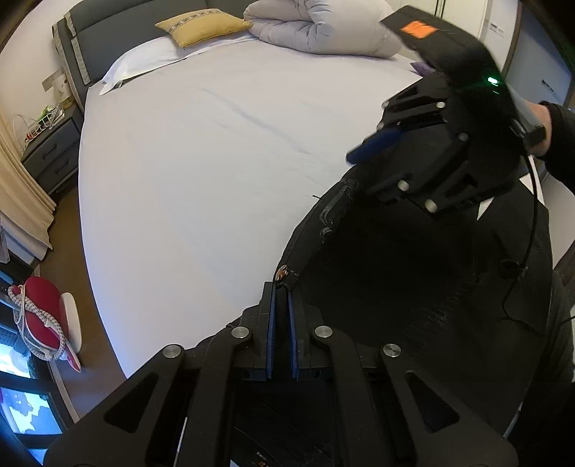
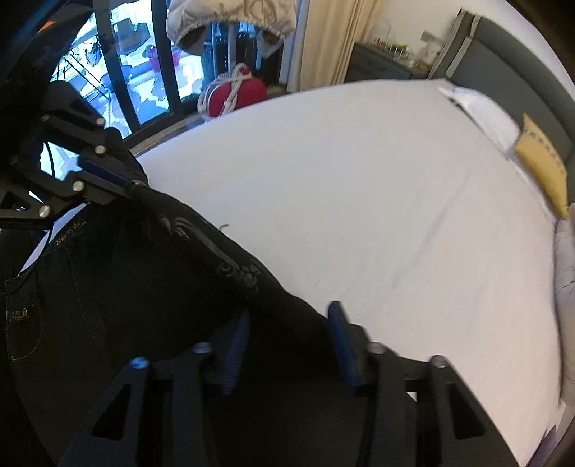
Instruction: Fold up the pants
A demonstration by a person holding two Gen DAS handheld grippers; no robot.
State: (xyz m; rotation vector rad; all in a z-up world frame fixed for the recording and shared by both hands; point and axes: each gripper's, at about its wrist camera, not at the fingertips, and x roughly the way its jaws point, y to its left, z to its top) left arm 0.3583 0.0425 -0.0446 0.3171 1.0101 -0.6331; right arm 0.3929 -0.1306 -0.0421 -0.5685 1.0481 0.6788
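Black pants (image 1: pixel 413 287) fill lower right, folds lost in dark; left gripper (image 1: pixel 281 287) pinches waistband. Right gripper (image 2: pixel 287 334), blurred, jaws apart w/ fabric between, contact unclear.

I count one pair of dark pants (image 1: pixel 413 280), my two grippers, left gripper (image 1: pixel 282 291) and right gripper (image 2: pixel 287 334), one bed (image 1: pixel 215 161), one yellow cushion (image 1: pixel 203 25), one white pillow (image 1: pixel 143 61), one rolled duvet (image 1: pixel 316 28), one nightstand (image 1: pixel 54 151).
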